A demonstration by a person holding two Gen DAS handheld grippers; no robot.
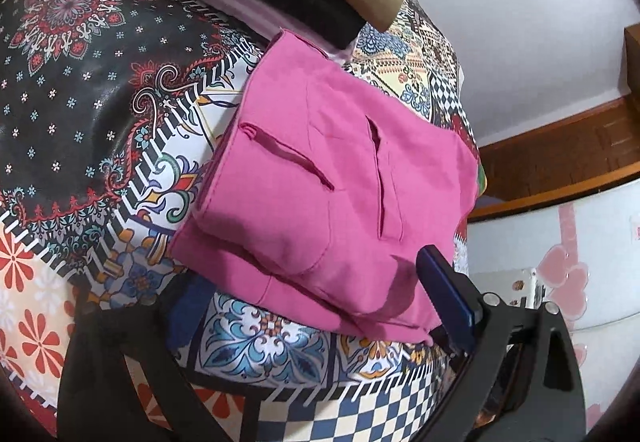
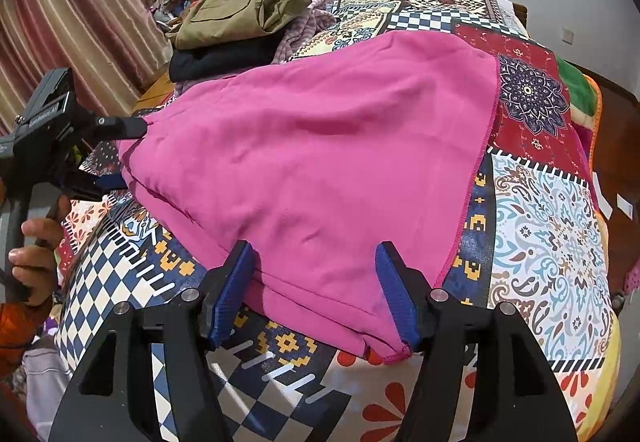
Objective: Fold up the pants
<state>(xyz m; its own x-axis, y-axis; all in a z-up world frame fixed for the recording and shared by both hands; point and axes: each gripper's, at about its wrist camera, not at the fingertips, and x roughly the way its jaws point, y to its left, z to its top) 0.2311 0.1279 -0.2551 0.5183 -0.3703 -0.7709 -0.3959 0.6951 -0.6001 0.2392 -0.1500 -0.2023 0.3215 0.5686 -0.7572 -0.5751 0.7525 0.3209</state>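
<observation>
The pink pants (image 1: pixel 320 177) lie folded on the patterned bed cover (image 1: pixel 80 81), pocket slits facing up. They also show in the right wrist view (image 2: pixel 320 145). My left gripper (image 1: pixel 304 294) is open, its fingers astride the pants' near edge; the right finger pad (image 1: pixel 444 290) rests on the cloth. In the right wrist view the left gripper (image 2: pixel 124 153) sits at the pants' left edge. My right gripper (image 2: pixel 314 290) is open, its blue pads (image 2: pixel 394 294) resting on either side of the pants' near folded edge.
A stack of folded clothes, olive pants (image 2: pixel 240 9) on top of a dark garment (image 2: pixel 216 57) and a striped one, lies at the far side of the bed. A curtain (image 2: pixel 72 1) hangs at left. A wooden bed frame (image 1: pixel 560 145) and white wall are beyond.
</observation>
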